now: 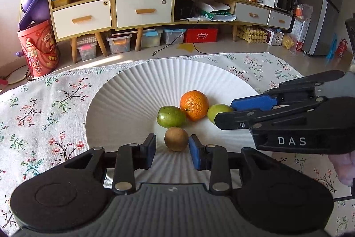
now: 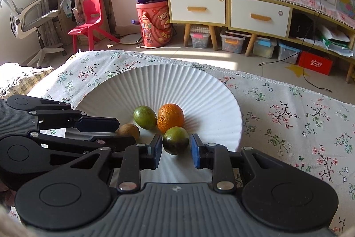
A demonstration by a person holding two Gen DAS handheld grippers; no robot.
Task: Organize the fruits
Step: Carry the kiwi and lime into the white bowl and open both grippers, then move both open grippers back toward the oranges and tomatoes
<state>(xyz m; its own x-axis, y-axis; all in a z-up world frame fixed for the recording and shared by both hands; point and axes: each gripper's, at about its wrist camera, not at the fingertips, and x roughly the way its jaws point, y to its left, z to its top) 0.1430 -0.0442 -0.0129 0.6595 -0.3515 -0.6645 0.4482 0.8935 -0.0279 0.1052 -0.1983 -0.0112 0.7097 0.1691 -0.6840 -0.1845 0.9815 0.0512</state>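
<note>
Two tools: left tool narrowly apart, brown fruit between pads, gaps visible; right tool likewise around green fruit.
Plate: one orange, two green fruits, one brown.

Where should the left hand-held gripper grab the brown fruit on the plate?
Across its widest middle, pads on its two open flanks, coming in from the near rim of the white plate. The brown fruit is round; the green fruit sits close behind, so a far-side approach looks blocked.
</note>
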